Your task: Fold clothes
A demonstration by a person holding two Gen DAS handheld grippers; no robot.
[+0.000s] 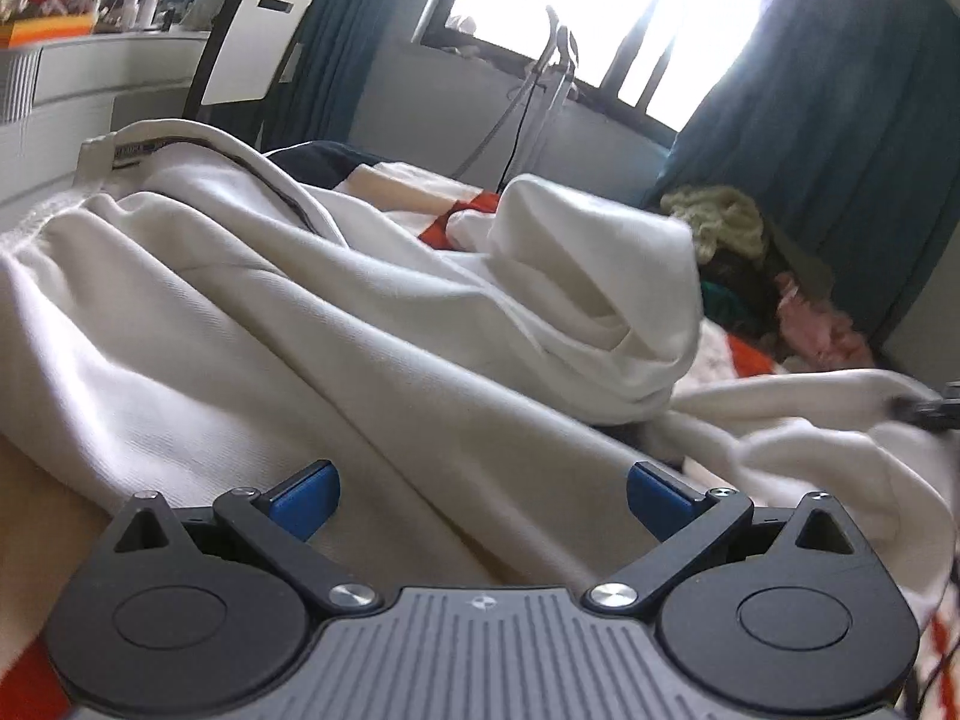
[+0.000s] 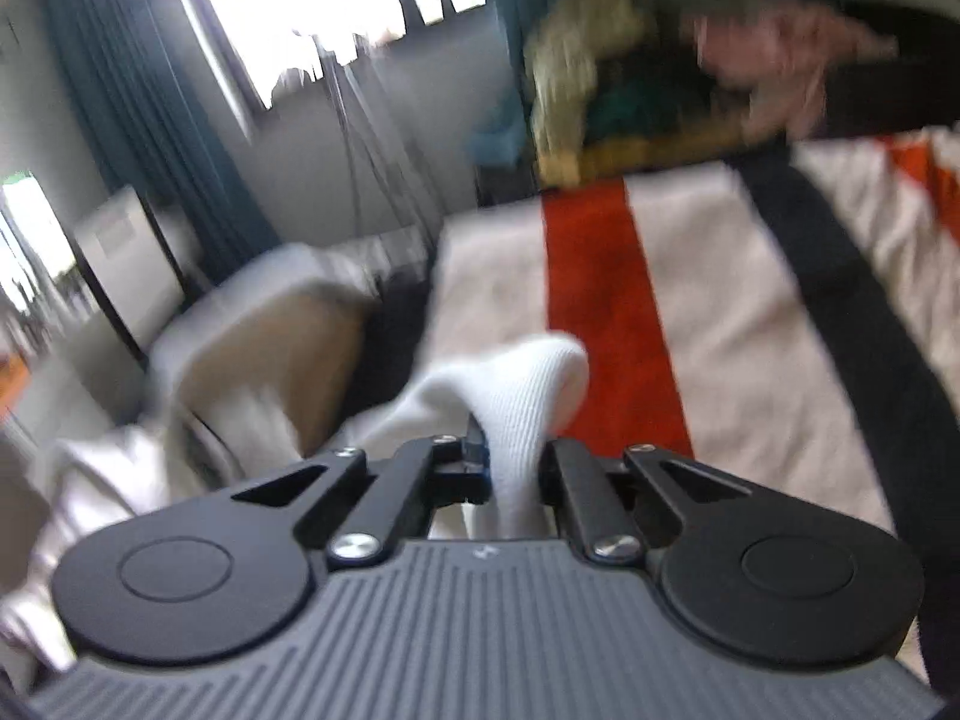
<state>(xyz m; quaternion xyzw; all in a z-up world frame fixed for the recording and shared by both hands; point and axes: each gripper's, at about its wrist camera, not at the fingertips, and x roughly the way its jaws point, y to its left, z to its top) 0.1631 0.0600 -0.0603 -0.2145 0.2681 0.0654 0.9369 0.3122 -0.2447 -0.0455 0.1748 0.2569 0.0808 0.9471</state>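
Left claw [image 1: 483,501] spread wide, gripping nothing, low over the white garment [image 1: 288,324] rumpled on the bed. Striped bedspread [image 2: 708,300], teal curtains [image 1: 840,120], clothes pile [image 1: 750,258] beyond. Right claw [image 2: 513,459] clenched on a garment fold.

Window [image 1: 570,6]: bright, overexposed | Curtains [image 1: 840,120]: teal, flanking window | Chair [image 1: 252,48]: white-backed, beside desk [image 1: 90,66] | Bedcover [image 2: 690,300]: white, orange and dark stripes
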